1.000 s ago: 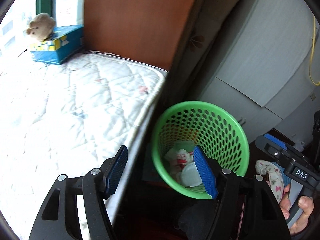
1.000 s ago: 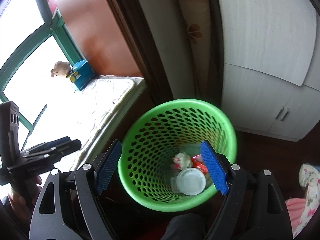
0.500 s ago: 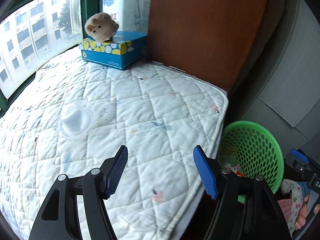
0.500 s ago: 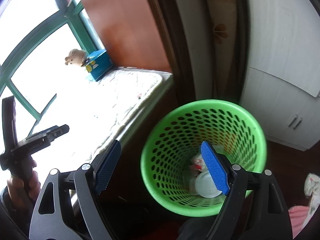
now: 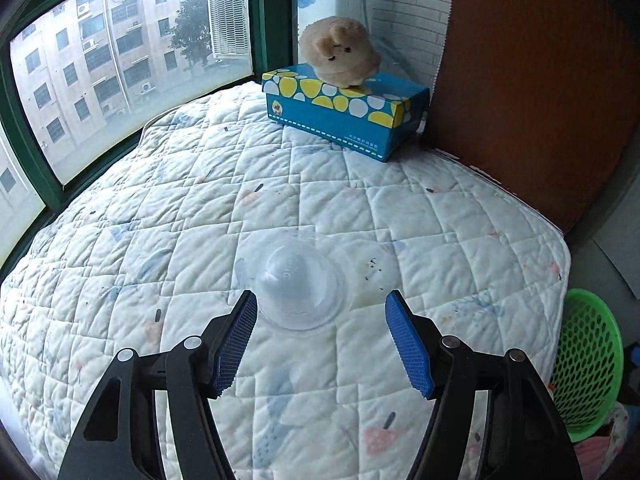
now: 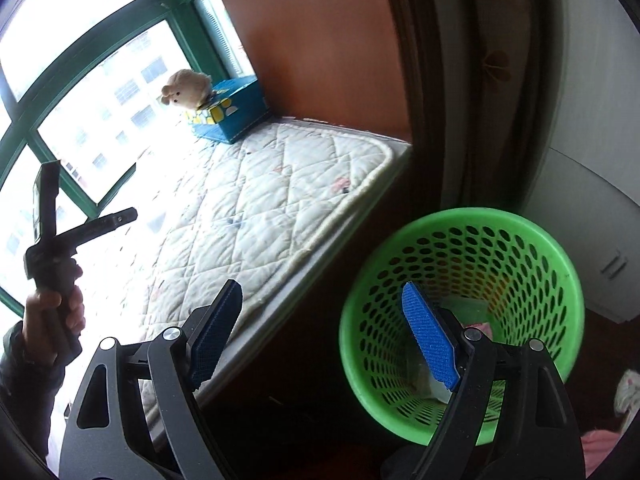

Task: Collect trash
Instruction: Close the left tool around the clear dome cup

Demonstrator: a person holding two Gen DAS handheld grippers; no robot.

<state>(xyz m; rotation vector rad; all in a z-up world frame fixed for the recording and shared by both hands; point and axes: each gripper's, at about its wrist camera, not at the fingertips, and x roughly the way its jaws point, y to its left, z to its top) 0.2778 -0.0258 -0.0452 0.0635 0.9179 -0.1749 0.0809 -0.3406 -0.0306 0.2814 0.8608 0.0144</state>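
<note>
Left gripper [image 5: 322, 342]: jaws apart, blue ribbed pads [image 5: 236, 346] facing each other, nothing clamped. It hovers over the quilted mattress pad [image 5: 440, 240].

Clear plastic dome lid [image 5: 298, 282]: lies on the pad, rim down, just ahead of the left gripper's tips and nearer the left pad than the right one; whether that pad touches its rim cannot be told.

Tissue box [image 5: 344, 110], blue with yellow and white spots: stands at the pad's far edge near the far right corner, beside the brown wooden panel [image 5: 540, 80]. Small white print runs along its lower front edge, too small to read. Beige plush toy [image 5: 338, 54] sits on top of the box.

Person's hand [image 6: 54, 312]: grips the left gripper's handle at the left of the right wrist view.

Right gripper [image 6: 322, 332]: jaws apart, empty, held off the pad's near edge with its right pad over the basket's mouth.

Green perforated waste basket [image 6: 560, 264]: stands on the floor beside the pad's right corner, with white and pink scraps at its bottom.
</note>
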